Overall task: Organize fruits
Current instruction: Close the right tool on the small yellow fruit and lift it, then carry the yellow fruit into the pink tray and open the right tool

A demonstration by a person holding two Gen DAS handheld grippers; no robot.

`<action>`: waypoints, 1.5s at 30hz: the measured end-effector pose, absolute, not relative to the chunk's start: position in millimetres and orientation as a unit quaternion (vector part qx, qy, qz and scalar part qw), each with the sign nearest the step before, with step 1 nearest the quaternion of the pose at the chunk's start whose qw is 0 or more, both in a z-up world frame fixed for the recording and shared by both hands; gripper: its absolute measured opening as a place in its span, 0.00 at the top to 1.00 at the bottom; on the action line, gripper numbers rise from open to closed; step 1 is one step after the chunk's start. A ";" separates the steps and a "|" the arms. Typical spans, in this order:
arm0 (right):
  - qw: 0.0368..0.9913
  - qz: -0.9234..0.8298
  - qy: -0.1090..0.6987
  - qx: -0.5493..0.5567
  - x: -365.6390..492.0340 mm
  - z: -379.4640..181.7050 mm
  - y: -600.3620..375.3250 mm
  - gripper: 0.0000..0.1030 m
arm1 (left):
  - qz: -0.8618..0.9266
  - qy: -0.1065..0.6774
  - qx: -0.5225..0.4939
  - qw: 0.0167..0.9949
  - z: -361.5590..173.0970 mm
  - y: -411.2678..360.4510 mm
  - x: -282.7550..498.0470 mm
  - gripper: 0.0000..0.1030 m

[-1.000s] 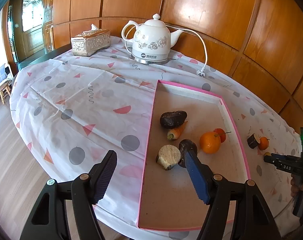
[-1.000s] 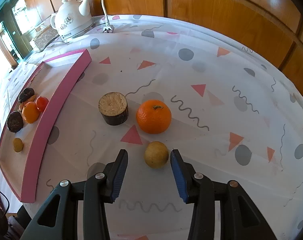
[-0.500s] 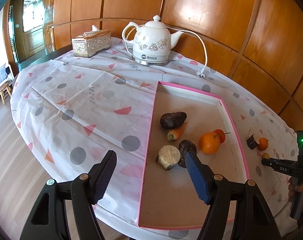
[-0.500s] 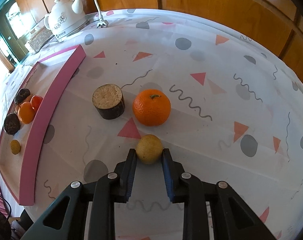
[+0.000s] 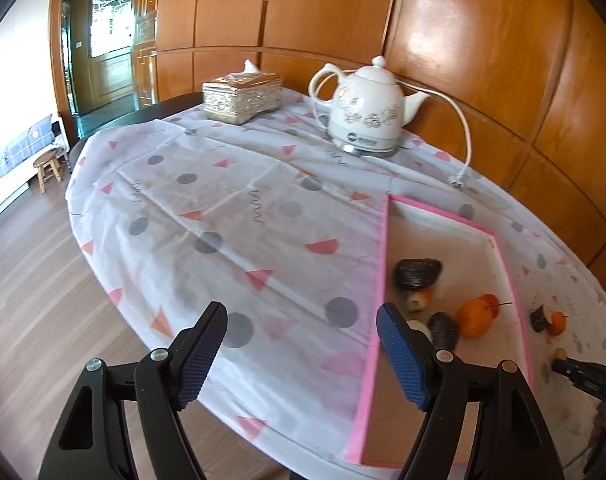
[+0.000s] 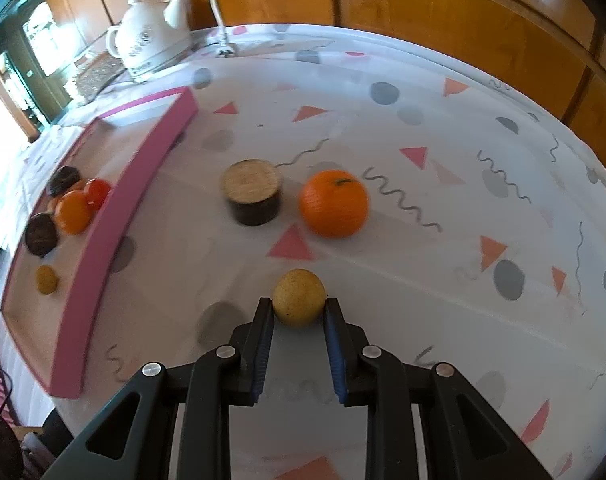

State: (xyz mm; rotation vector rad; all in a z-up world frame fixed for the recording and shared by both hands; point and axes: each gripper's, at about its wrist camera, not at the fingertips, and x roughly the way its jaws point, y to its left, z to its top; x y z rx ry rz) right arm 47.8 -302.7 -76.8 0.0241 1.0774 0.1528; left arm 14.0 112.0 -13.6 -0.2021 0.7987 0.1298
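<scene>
Beyond our right gripper (image 6: 299,312) an orange (image 6: 334,204) and a dark cut cylinder (image 6: 251,192) sit on the tablecloth (image 6: 443,208) beside the pink-rimmed tray (image 6: 115,216). Our right jaws clamp one small yellow fruit (image 6: 299,297). Our left gripper (image 5: 303,344) hangs empty, jaws opening. We count two oranges and one kettle (image 5: 365,120).

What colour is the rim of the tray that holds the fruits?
The tray's rim is pink. It shows best in the right wrist view, where the near wall runs along the fruits.
</scene>
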 end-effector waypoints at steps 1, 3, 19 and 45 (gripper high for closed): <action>0.856 0.079 0.510 0.016 45.1 -75.1 -300.4 0.76 | 0.065 0.390 -0.101 0.913 -15.1 114.2 13.7 0.25; 0.859 0.095 0.503 0.020 40.0 -70.3 -292.3 0.76 | 0.066 0.392 -0.101 0.912 -17.2 113.0 12.3 0.25; 0.866 0.200 0.458 0.003 21.6 -35.5 -205.7 0.76 | 0.051 0.400 -0.097 0.910 -24.0 101.6 9.6 0.22; 0.856 0.228 0.462 -0.046 41.0 -41.2 -138.3 0.75 | 0.056 0.403 -0.110 0.907 -28.1 106.0 9.7 0.22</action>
